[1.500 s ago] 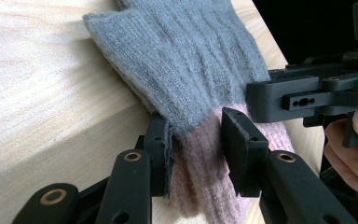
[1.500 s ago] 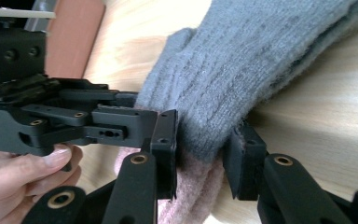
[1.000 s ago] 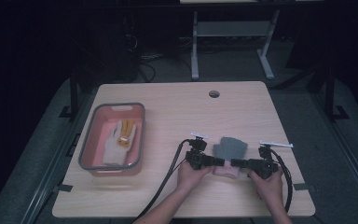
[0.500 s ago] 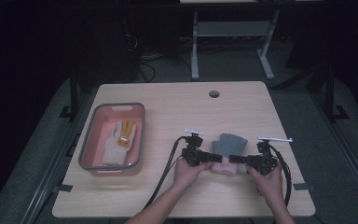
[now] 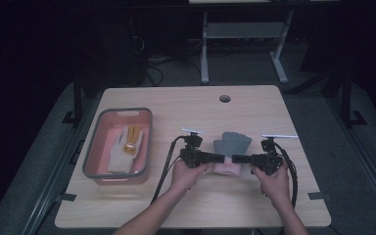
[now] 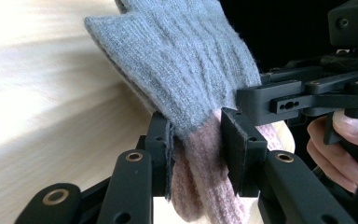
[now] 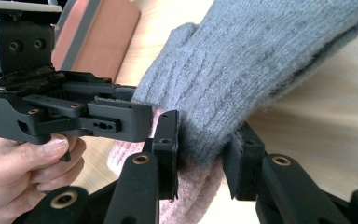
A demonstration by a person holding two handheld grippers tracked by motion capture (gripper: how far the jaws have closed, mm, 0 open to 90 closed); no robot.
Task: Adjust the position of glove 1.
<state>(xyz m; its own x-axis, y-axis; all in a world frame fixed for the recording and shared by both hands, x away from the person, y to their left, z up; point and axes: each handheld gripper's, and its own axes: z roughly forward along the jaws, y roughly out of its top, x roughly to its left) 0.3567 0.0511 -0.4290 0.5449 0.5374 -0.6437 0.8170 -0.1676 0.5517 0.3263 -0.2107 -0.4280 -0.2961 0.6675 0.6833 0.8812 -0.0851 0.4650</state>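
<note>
Near-centre of tabletop (image 5: pixel 254 103), toward the person's edge: grey-and-pink knit glove (image 5: pixel 231 147) held between both tools. Left gripper (image 5: pixel 217 157) comes in from the left, right gripper (image 5: pixel 238 158) from the right; both meet at the glove's pink cuff end.

Fingers: left pair narrow, clamped on the glove where grey meets pink (image 6: pixel 193 126). Right pair also pinching the same zone (image 7: pixel 205 154); its fingers have just been closing, glove between them. Grey finger part points to the far side.

Risks, judged:
- Both grips sit close together on soft knit. If the hands pull apart unevenly, fabric could slide out of one pair; glove would then dangle from the other.
- Fingertips of the two tools are nearly touching. A small inward move could knock them together and loosen a grip.
- Grey part looks unsupported; could drag on the tabletop or fold under if lowered carelessly.
- Cables trail back along the wood beside each hand; snag poss. on a sideways swing.

Surface & room: light wood tabletop w/ round cable hole (image 5: pixel 224 98) at far centre. Pink bin, grey rim (image 5: pixel 92 156), at left, well apart from the glove; holds a pale glove (image 5: pixel 120 152) w/ orange-yellow parts. Surroundings dark; pale metal frame (image 5: pixel 245 34) beyond far edge, cabling on floor.
</note>
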